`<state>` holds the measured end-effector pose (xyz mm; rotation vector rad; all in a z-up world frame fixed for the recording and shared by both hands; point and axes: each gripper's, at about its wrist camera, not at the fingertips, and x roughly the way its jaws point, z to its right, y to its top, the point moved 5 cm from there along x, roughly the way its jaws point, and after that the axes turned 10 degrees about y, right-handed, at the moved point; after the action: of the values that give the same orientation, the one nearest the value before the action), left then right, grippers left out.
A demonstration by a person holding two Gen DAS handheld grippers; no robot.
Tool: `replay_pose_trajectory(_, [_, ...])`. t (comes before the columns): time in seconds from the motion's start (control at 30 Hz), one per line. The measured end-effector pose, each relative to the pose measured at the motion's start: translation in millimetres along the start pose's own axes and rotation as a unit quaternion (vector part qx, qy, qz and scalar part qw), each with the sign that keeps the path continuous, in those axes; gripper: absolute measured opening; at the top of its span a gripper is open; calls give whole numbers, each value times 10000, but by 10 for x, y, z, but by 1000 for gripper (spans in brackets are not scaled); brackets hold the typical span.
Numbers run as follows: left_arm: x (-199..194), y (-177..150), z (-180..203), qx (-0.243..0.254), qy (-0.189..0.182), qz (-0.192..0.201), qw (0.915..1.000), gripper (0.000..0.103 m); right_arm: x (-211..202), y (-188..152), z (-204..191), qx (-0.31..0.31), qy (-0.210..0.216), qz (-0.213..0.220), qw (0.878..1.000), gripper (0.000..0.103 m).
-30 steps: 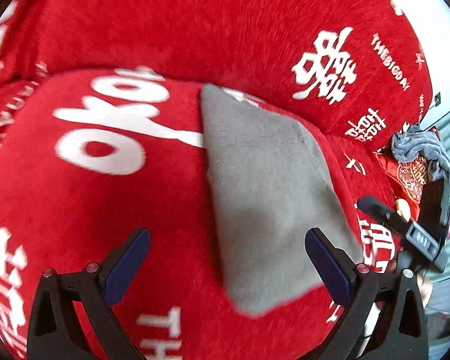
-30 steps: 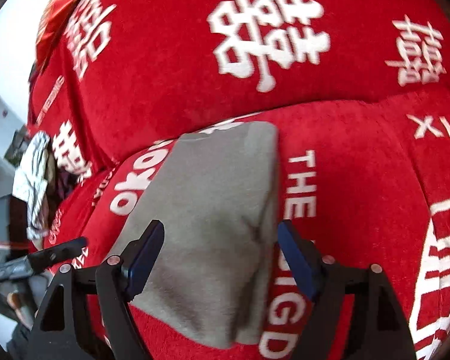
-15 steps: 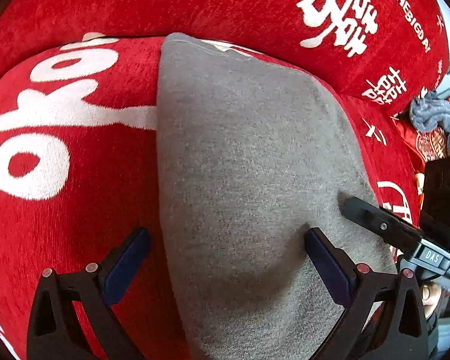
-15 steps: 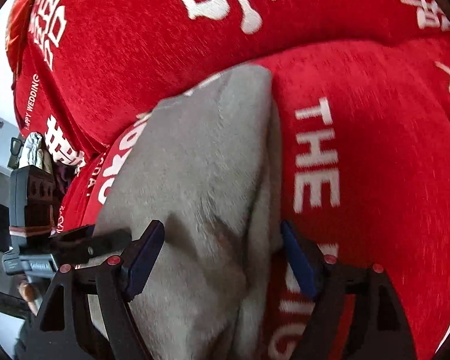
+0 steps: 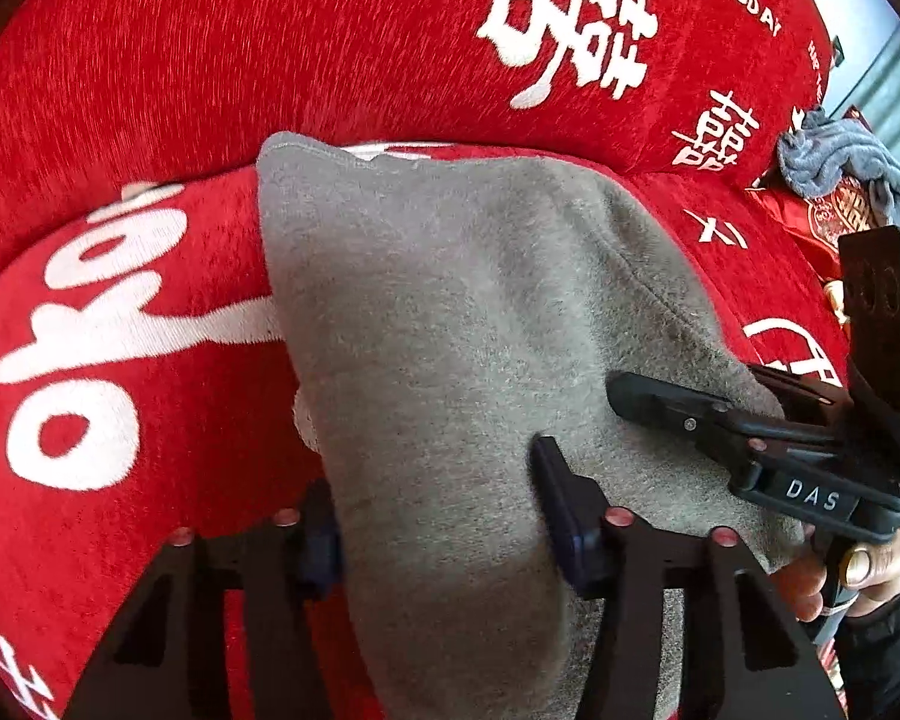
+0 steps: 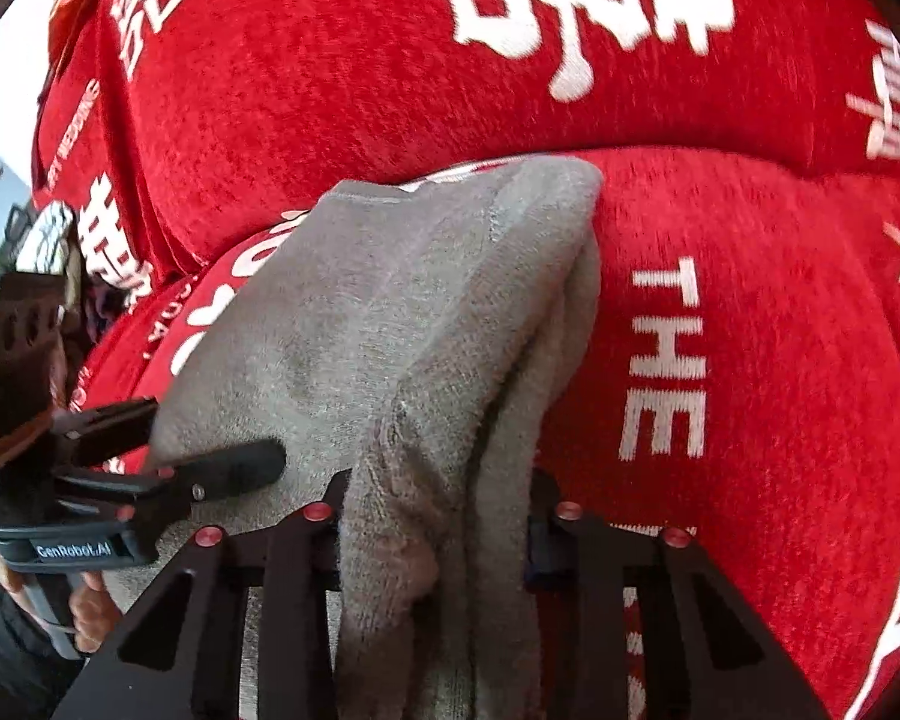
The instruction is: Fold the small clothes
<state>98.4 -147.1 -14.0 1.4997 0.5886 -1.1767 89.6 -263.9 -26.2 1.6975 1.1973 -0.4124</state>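
Note:
A grey fleece garment [image 5: 450, 312] lies folded on the red sofa seat [image 5: 120, 360], its far end against the backrest. My left gripper [image 5: 441, 525] is at its near left part. The jaws are closing and the pads press a raised fold of the cloth between them. My right gripper [image 6: 435, 504] is at the garment's [image 6: 390, 312] near right edge. Its jaws are closing too, with the layered edge bunched and squeezed between the pads. Each view shows a finger of the other gripper [image 5: 648, 405] [image 6: 240, 465] lying on the cloth.
The red backrest [image 5: 330, 48] with white characters rises right behind the garment. A crumpled blue-grey cloth [image 5: 834, 156] and a red packet [image 5: 834, 219] lie at the sofa's far end. A person's hand [image 5: 870, 570] holds the right gripper.
Both grippers came forward and down onto the grey garment. Their jaws went from wide apart to narrowed around the cloth, which now stands bunched between the pads.

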Motion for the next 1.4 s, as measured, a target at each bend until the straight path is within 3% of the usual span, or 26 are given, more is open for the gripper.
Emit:
replay_pose_trajectory(0.37, [-157, -76, -20, 113, 111, 183, 9997, 42, -184, 14, -186, -295, -97, 264, 9992, 34])
replay_pose_trajectory(0.83, [-495, -273, -56, 19, 245, 391, 9989, 41, -372, -129, -552, -553, -112, 366, 9977, 34])
replay_pose_trajectory(1.4, [-993, -744, -191, -123, 417, 709, 9965, 41, -590, -472, -1150, -918, -115, 483, 9945, 34])
